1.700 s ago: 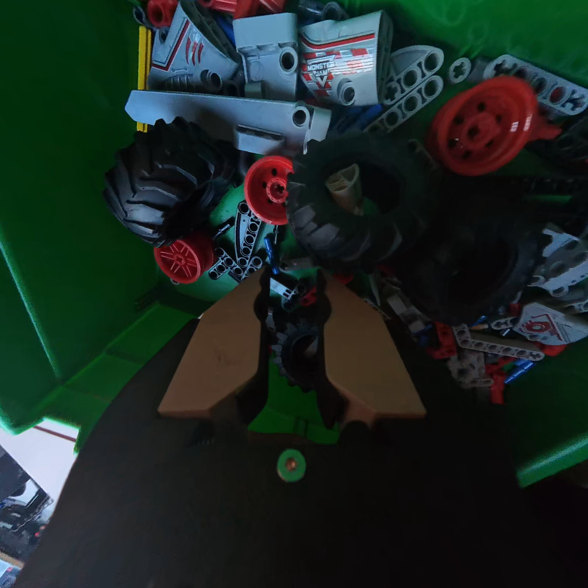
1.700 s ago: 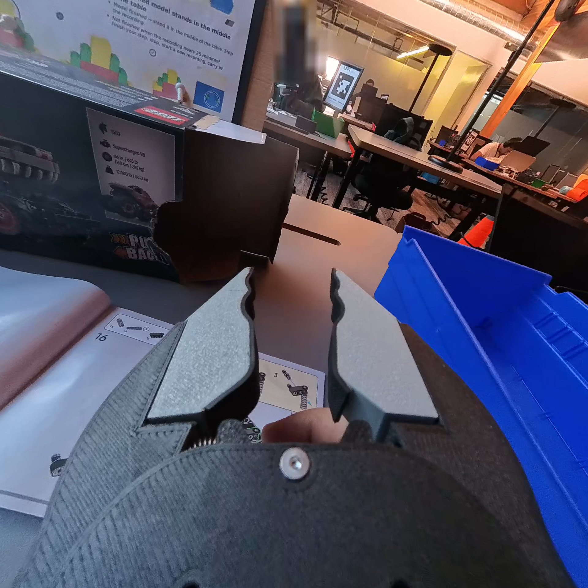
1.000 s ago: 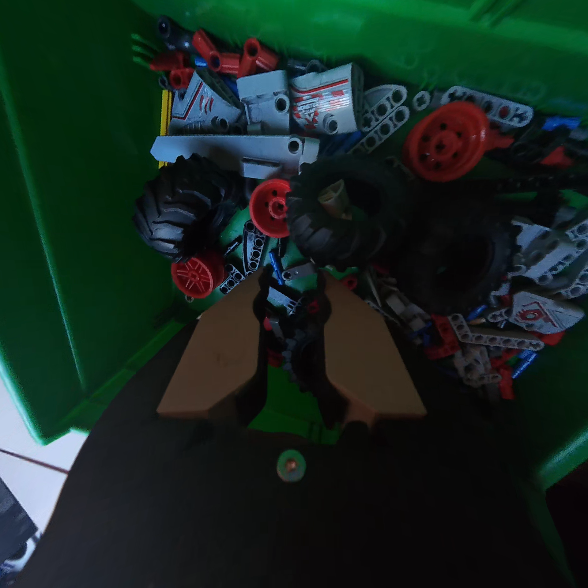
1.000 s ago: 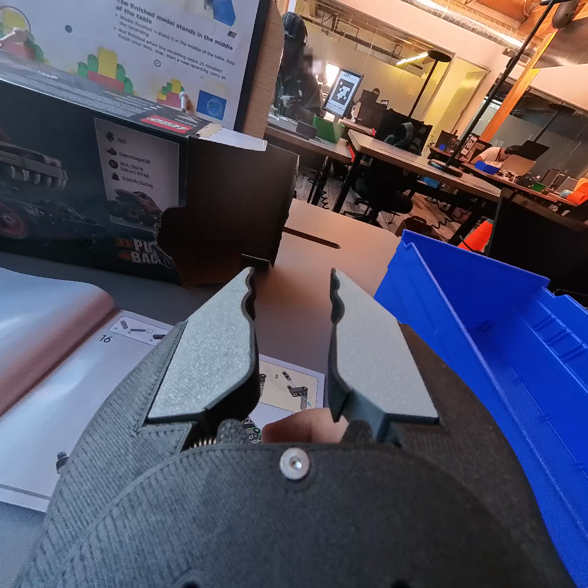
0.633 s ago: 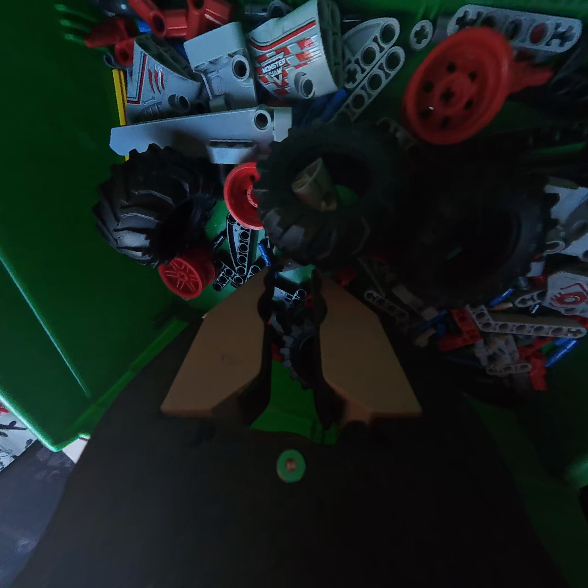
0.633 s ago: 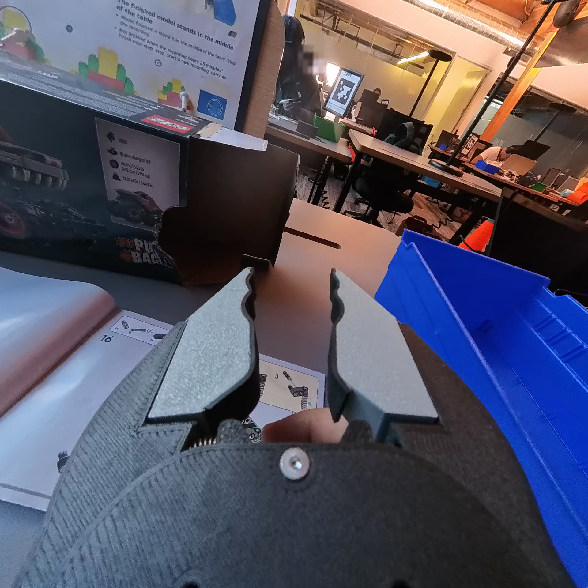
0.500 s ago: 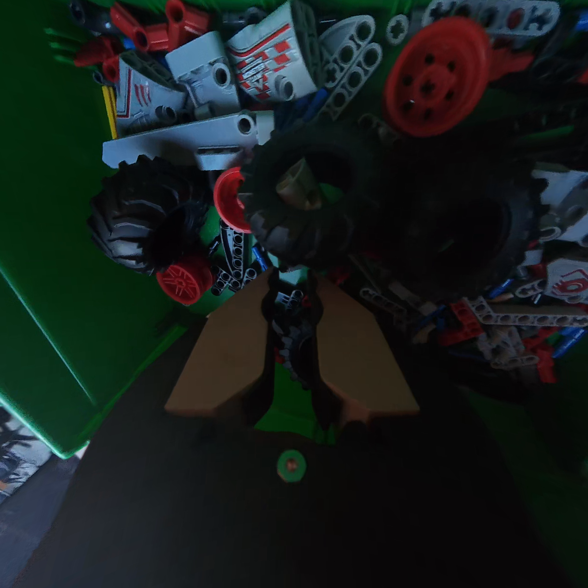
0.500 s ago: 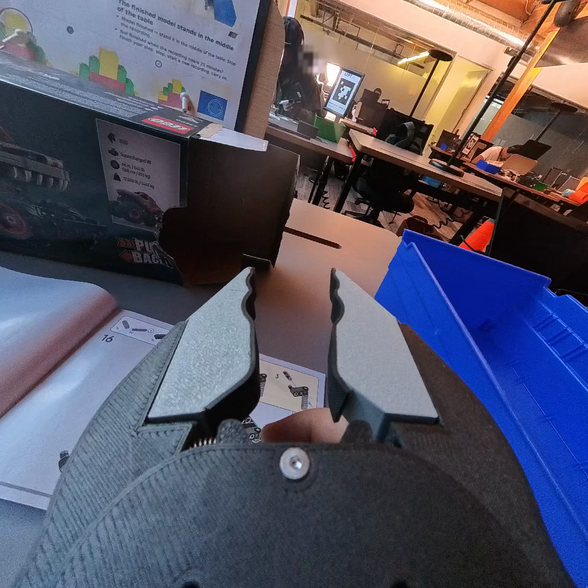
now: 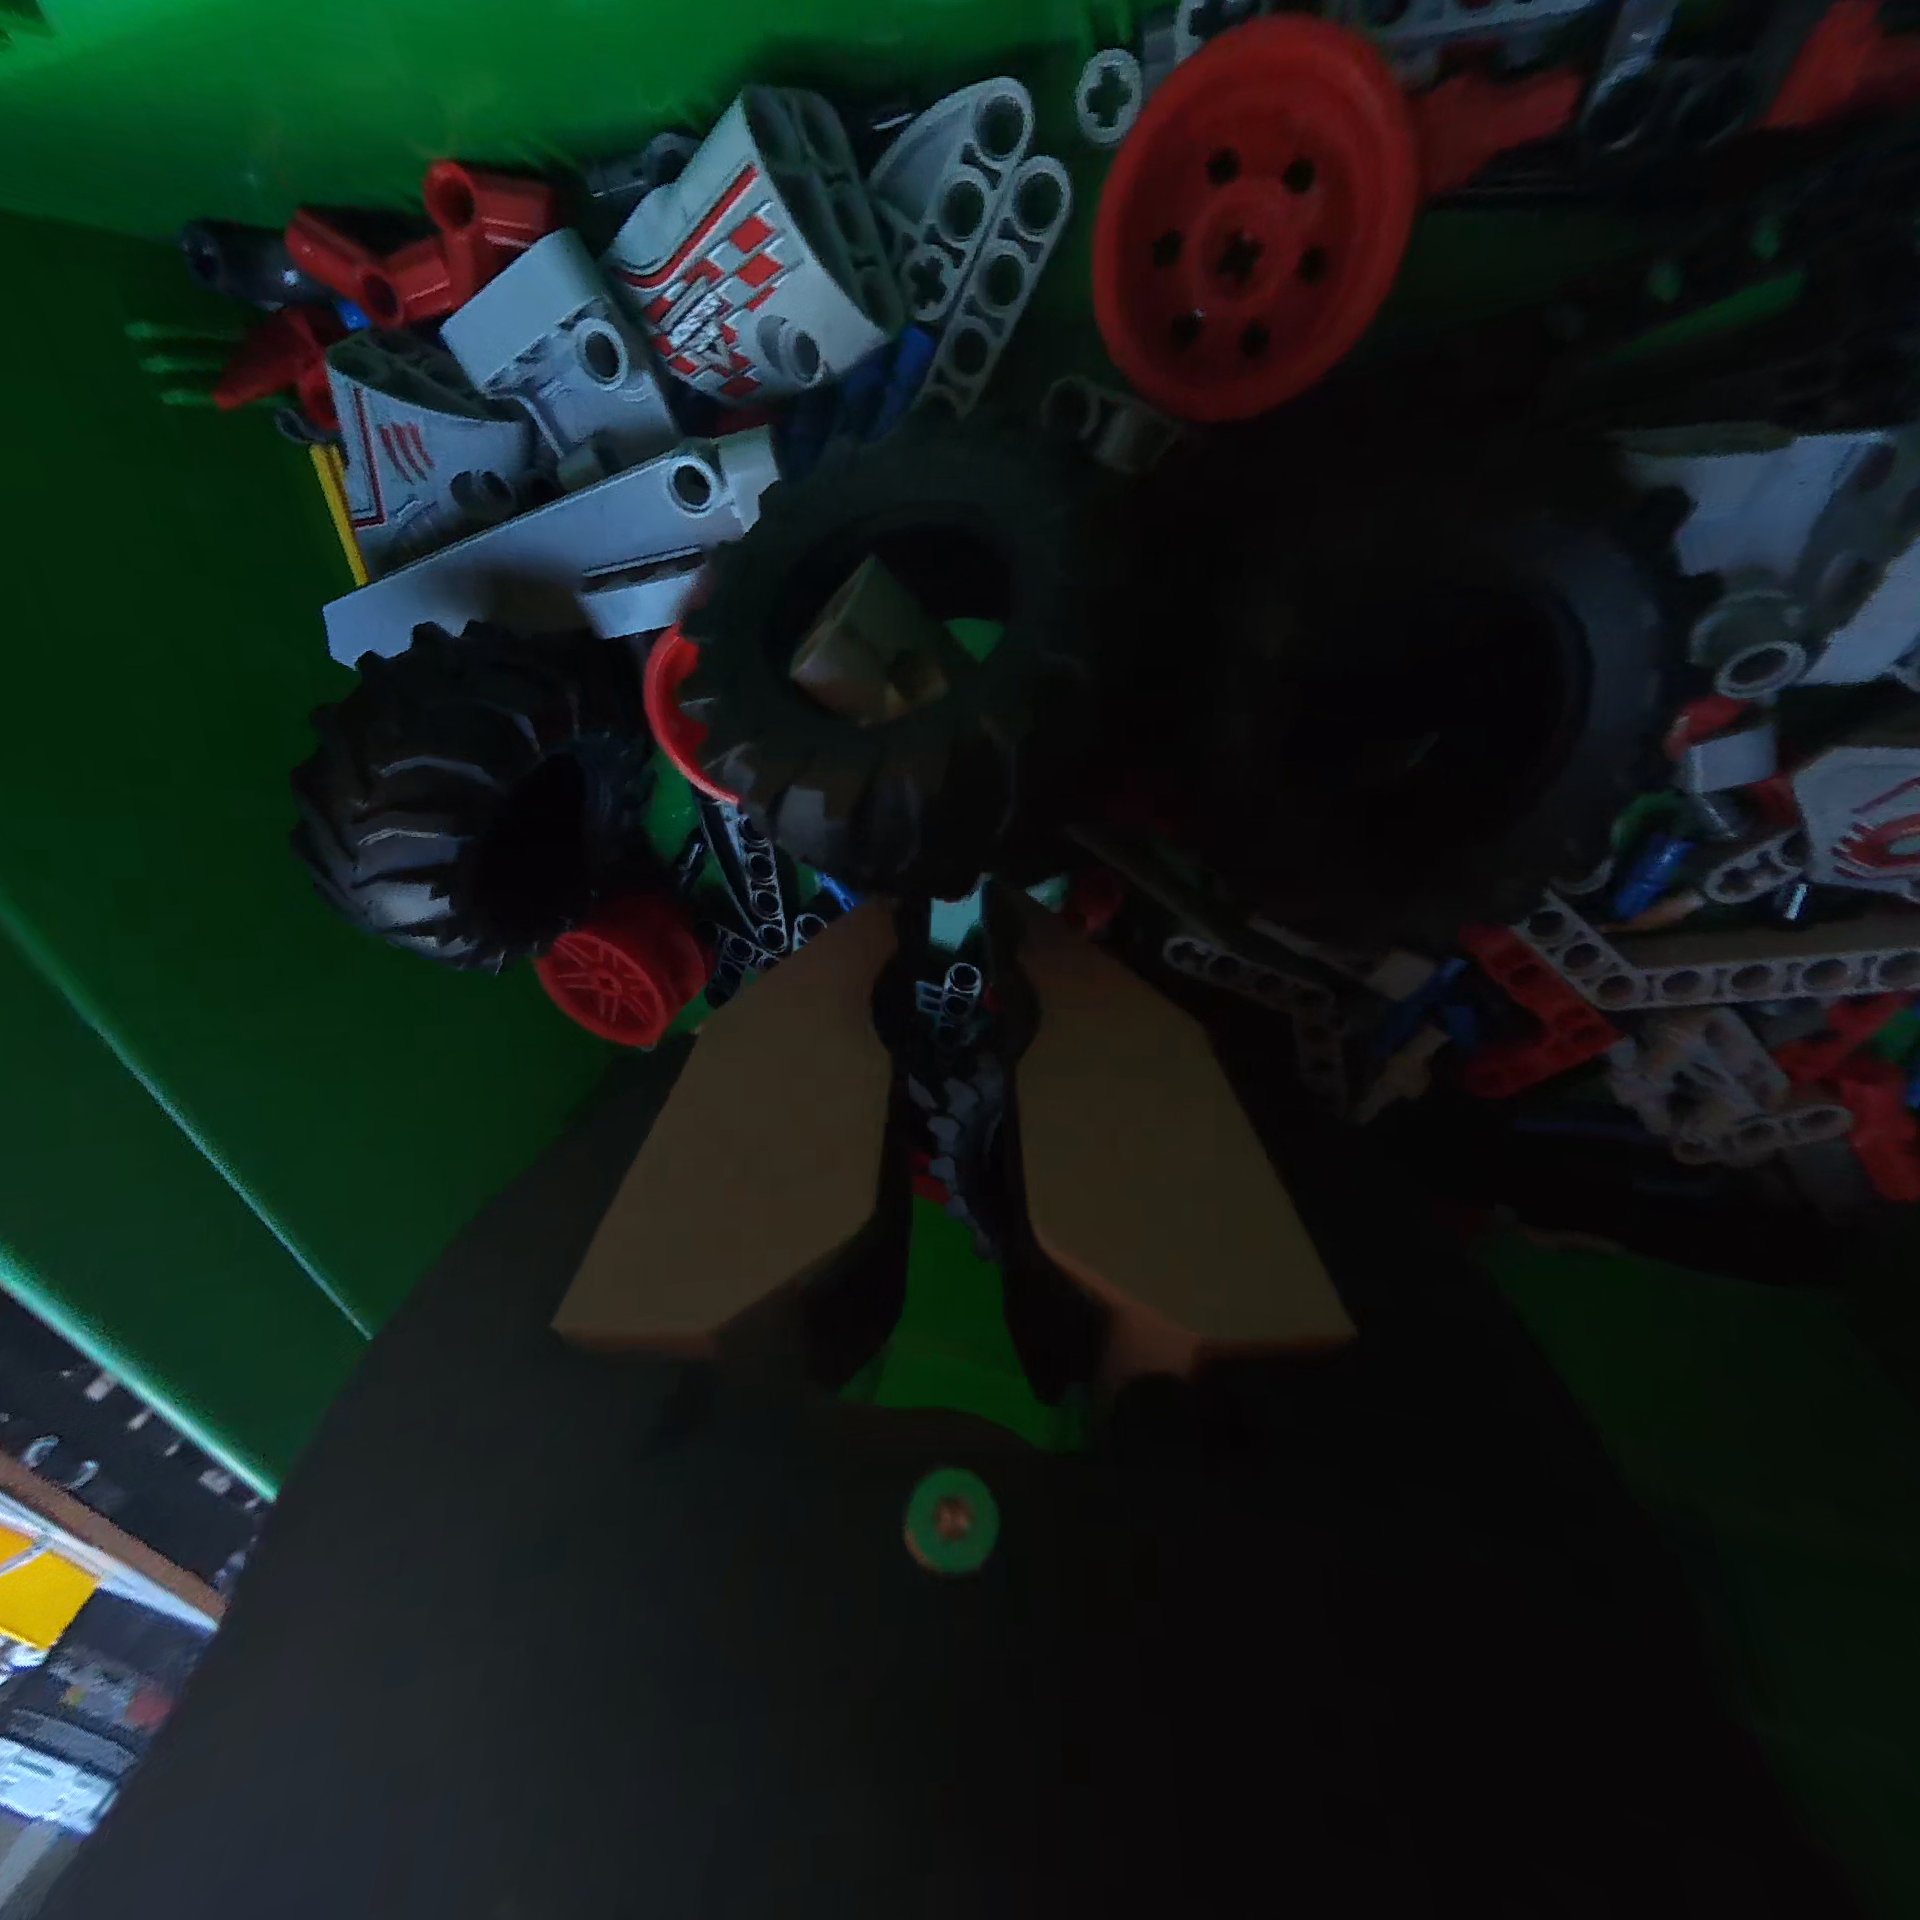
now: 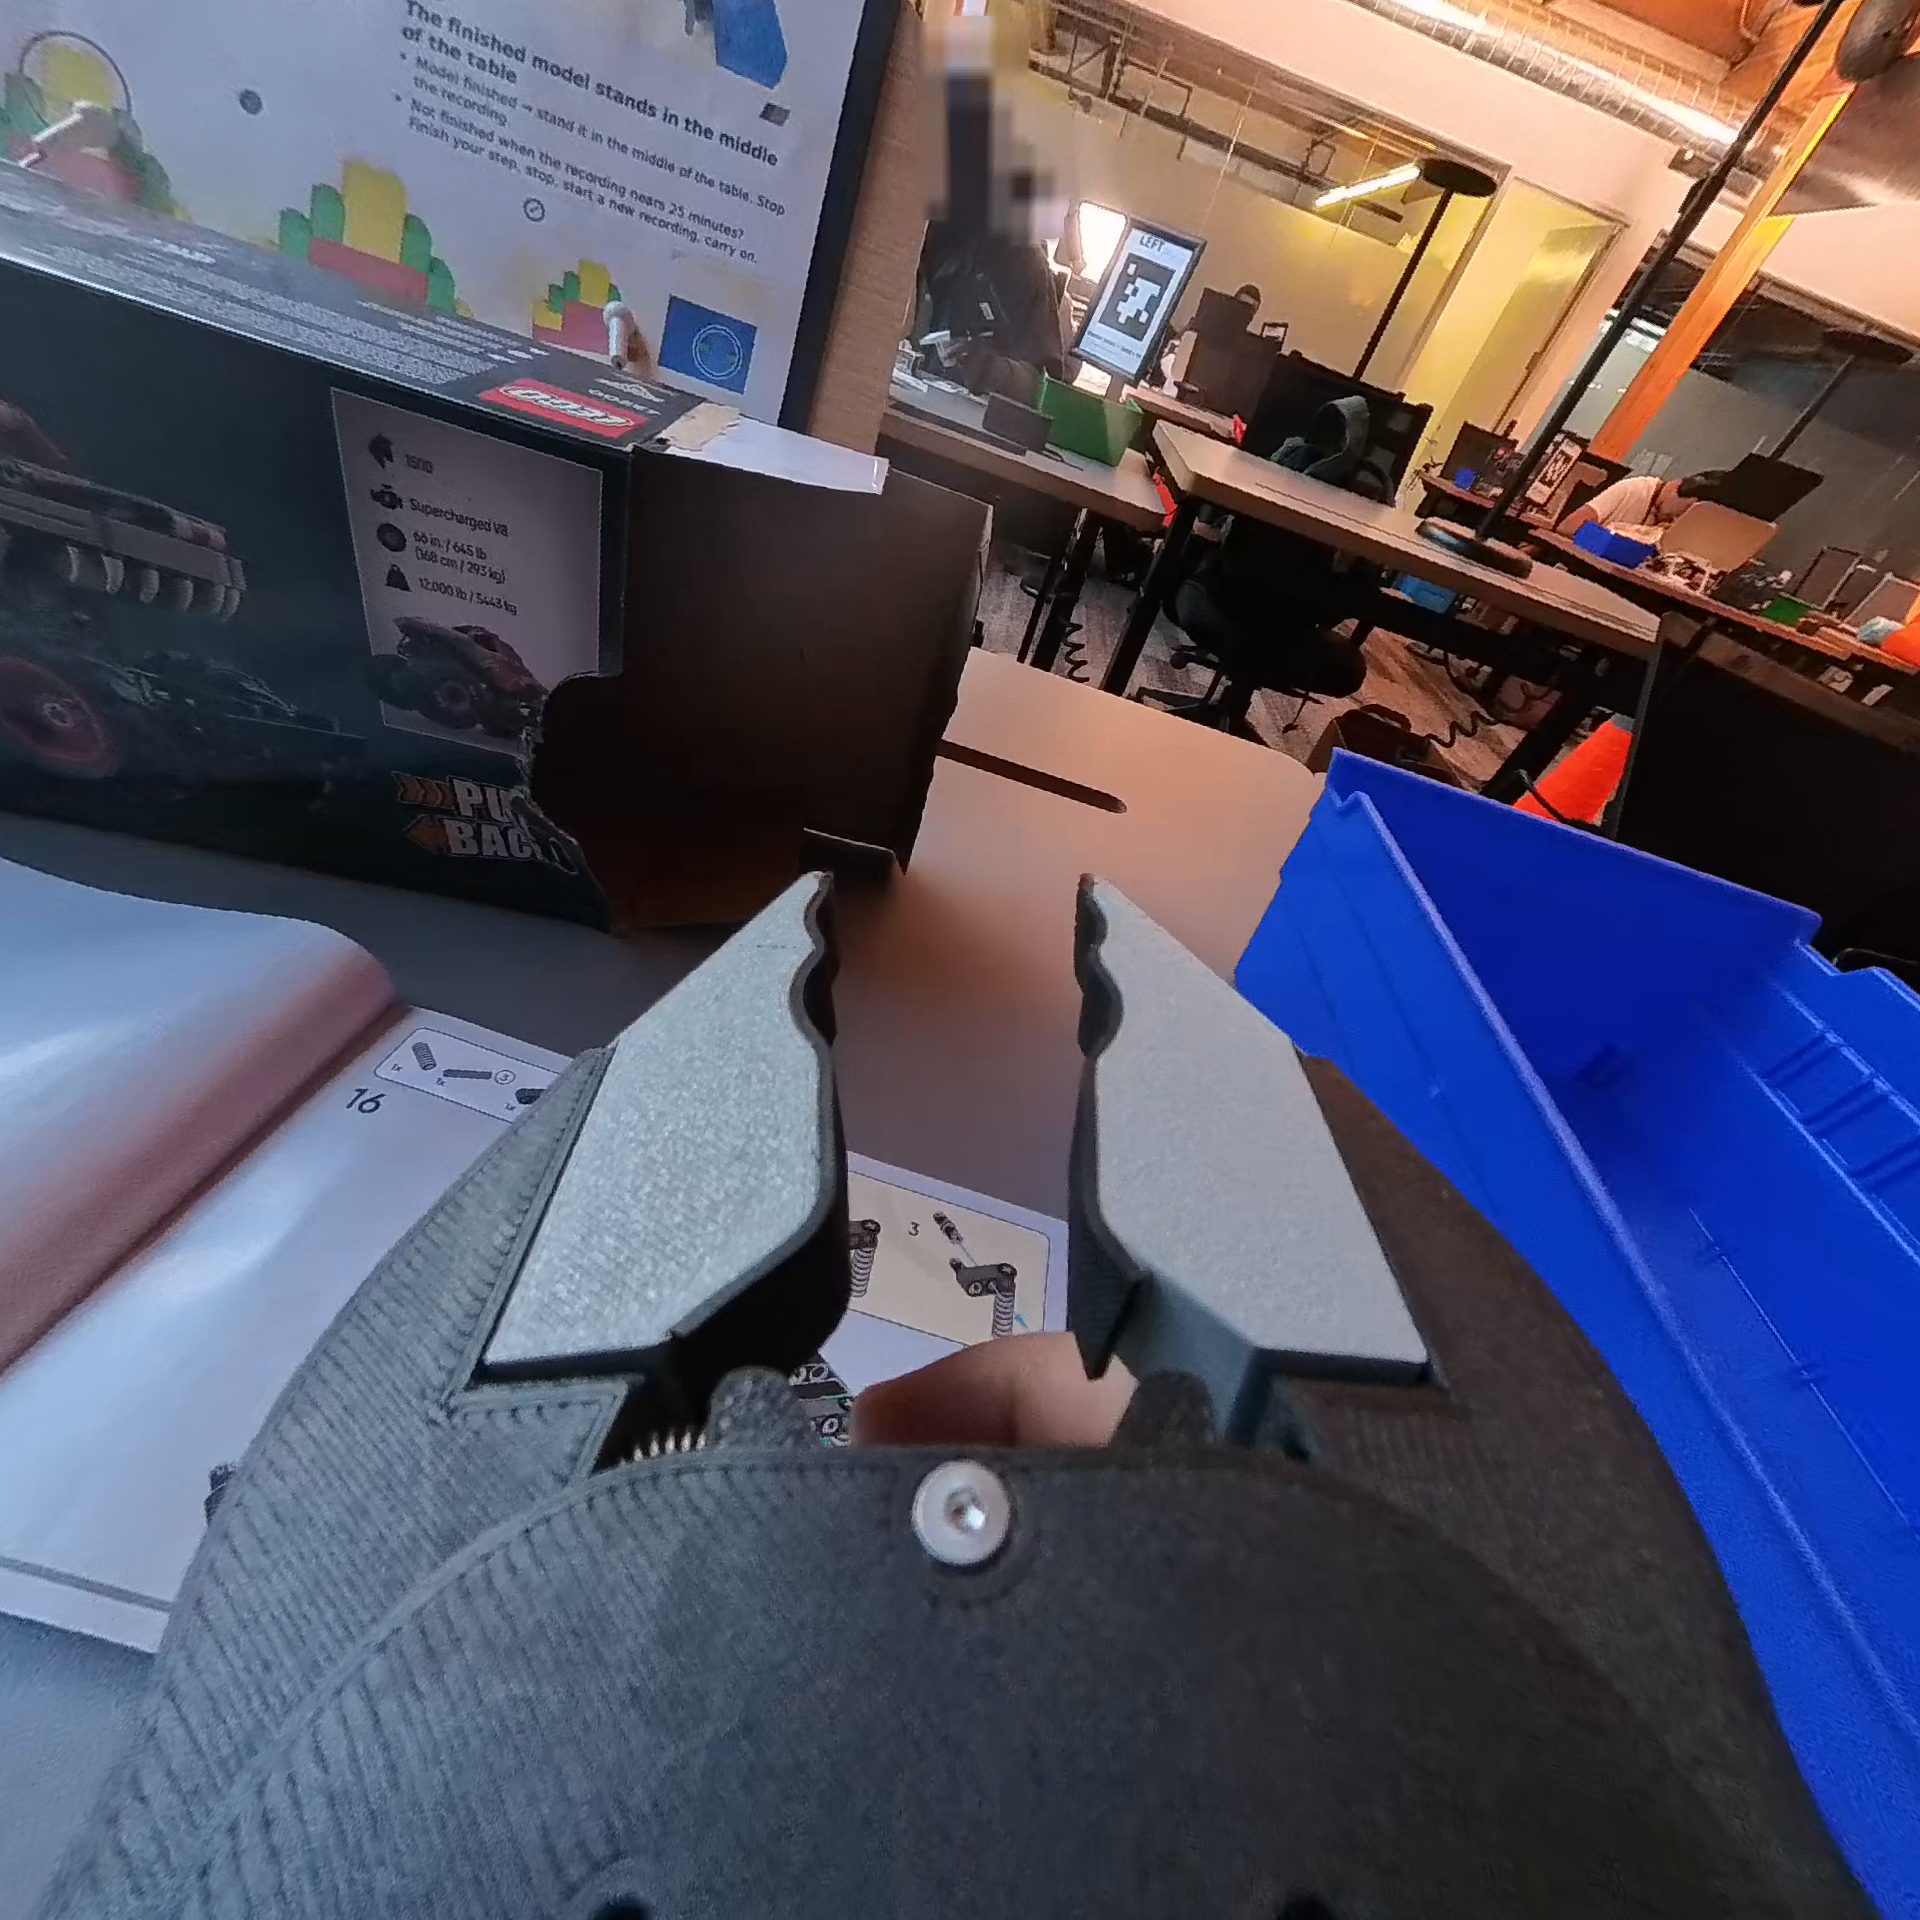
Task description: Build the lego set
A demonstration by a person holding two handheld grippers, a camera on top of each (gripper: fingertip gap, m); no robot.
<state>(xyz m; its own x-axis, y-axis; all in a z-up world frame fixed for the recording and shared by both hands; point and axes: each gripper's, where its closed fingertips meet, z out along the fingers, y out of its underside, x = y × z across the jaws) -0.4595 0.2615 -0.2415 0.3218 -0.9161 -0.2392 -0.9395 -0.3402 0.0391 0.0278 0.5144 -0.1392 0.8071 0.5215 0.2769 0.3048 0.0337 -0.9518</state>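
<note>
My two claws: left one inside a green bin of Lego parts, right one over the worktop.

The green bin (image 9: 187, 727) fills the frame. Black tyres (image 9: 873, 675) sit mid-frame, a red wheel hub (image 9: 1252, 208) upper right. My left claw (image 9: 951, 925) is nearly together around small dark pieces (image 9: 951, 1049). My right claw (image 10: 951, 904) is apart, empty, above the instruction booklet (image 10: 312, 1195).

- Open office behind the counter (image 10: 1039, 727): rows of dark-topped desks (image 10: 1403, 540) with black chairs (image 10: 1278, 623).
- Tall floor lamp (image 10: 1455, 182), lit ceiling strip (image 10: 1361, 187), warm yellow walls.
- Orange column (image 10: 1735, 229) at right.
</note>
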